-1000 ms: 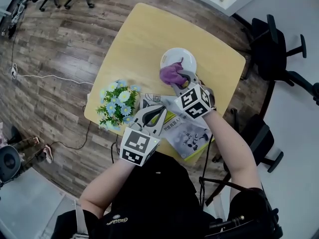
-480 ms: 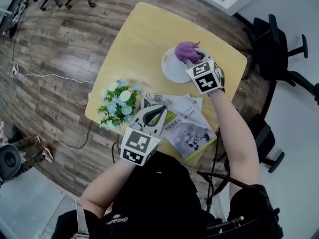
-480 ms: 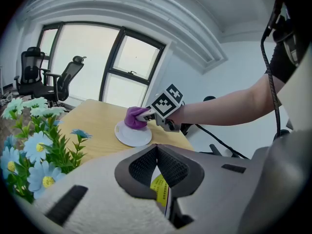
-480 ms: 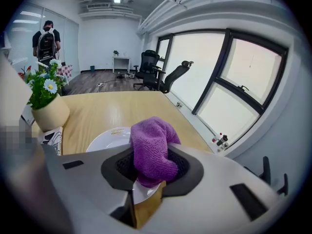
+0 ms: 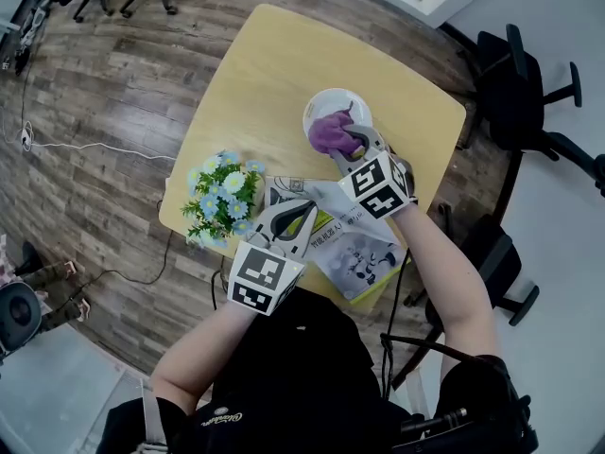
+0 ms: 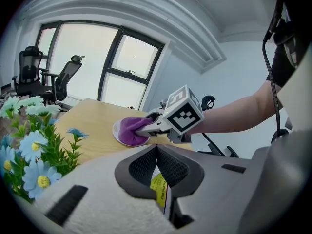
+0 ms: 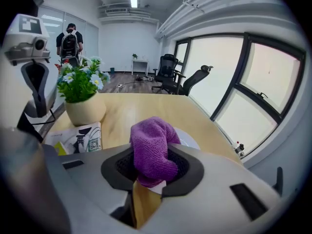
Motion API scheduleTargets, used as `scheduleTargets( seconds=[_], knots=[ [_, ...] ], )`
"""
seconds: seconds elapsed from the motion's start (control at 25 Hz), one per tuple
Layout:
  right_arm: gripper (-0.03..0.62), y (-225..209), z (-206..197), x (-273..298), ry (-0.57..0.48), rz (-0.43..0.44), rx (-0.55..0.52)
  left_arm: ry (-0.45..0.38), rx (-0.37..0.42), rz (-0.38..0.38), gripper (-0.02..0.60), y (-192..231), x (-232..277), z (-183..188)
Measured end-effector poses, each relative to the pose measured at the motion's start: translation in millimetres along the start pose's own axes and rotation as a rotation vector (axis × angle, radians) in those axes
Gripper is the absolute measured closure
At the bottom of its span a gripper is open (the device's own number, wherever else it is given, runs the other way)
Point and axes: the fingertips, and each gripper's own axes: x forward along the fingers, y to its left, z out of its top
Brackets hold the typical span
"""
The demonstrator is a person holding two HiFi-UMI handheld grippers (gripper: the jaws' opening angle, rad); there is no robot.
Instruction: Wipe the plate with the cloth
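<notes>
The right gripper (image 5: 353, 144) has its jaws pinched on a bunched purple microfibre cloth (image 5: 327, 133). In the right gripper view the wad fills the gap between them and bulges up and forward past the fingertips (image 7: 171, 156). The white plate (image 5: 337, 97) lies directly under and ahead of those fingertips, and the cloth rests on the half of the dish nearer the person, so the bare white surface extends away from the jaws. The plate is round and has no long axis to line up with, so I judge the wiping stroke only needs to carry the cloth forward and around from where it presses now. The left gripper (image 5: 292, 212) has its jaws closed together on nothing, with only printed paper showing through the gap beneath them. It hangs over a booklet (image 5: 357, 251) at the near edge of the wooden table (image 5: 274, 55), with a pot of blue and white flowers (image 5: 222, 195) just to its left. From the left fingertips the plate is ahead and to the right, well apart. The right gripper is therefore plainly the working one, and nothing braces the plate.
</notes>
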Motion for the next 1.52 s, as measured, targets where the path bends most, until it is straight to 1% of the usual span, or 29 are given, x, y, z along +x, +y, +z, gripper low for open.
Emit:
scheduleTargets(
  seconds=[0.12,0.24,0.36,0.52,0.6,0.72,0.8,0.88,0.96,1.08,1.2,1.4,1.52],
  knots=[
    [0.503,15.9,-1.7,-3.8,-0.006,0.041,0.000,0.002,0.000,-0.002,0.574,-1.2,0.5,-0.2],
    [0.503,15.8,-6.5,-2.4,0.007,0.039,-0.009,0.006,0.000,-0.006,0.574,-3.0,0.8,-1.7],
    [0.502,-0.5,-9.5,0.5,0.019,0.003,-0.001,0.006,-0.004,-0.003,0.574,-2.9,0.4,-1.9],
    [0.502,-34.7,-11.4,3.8,0.033,-0.066,0.035,0.000,-0.010,0.015,0.574,0.1,-0.4,8.9],
    [0.503,-55.5,-11.9,6.0,0.040,-0.112,0.053,0.004,-0.008,0.006,0.574,-0.9,0.6,0.1],
    [0.503,-83.4,-13.4,8.2,0.051,-0.168,0.082,0.005,-0.011,0.005,0.574,-0.4,1.0,-3.0],
    [0.503,-95.7,-16.2,9.1,0.066,-0.193,0.089,0.005,-0.012,0.007,0.574,0.8,0.7,-3.6],
    [0.503,-98.1,-21.7,9.1,0.080,-0.197,0.098,0.005,-0.013,0.008,0.574,1.4,0.1,-4.8],
    [0.503,-92.4,-26.3,7.7,0.085,-0.186,0.099,0.007,-0.014,0.006,0.574,1.9,0.1,-5.8],
    [0.503,-76.4,-25.3,4.8,0.075,-0.150,0.069,0.011,-0.015,0.001,0.574,1.5,2.0,-6.2],
    [0.503,-52.9,-22.5,1.0,0.058,-0.102,0.043,0.013,-0.014,-0.006,0.574,-1.1,4.4,-5.6],
    [0.503,-2.4,-23.5,-9.2,0.034,0.003,-0.008,0.011,-0.008,-0.012,0.574,-3.4,7.7,-2.0],
    [0.502,11.6,-28.2,-10.0,0.040,0.022,-0.034,0.012,-0.012,-0.014,0.574,-2.2,8.1,-3.2]
  ],
)
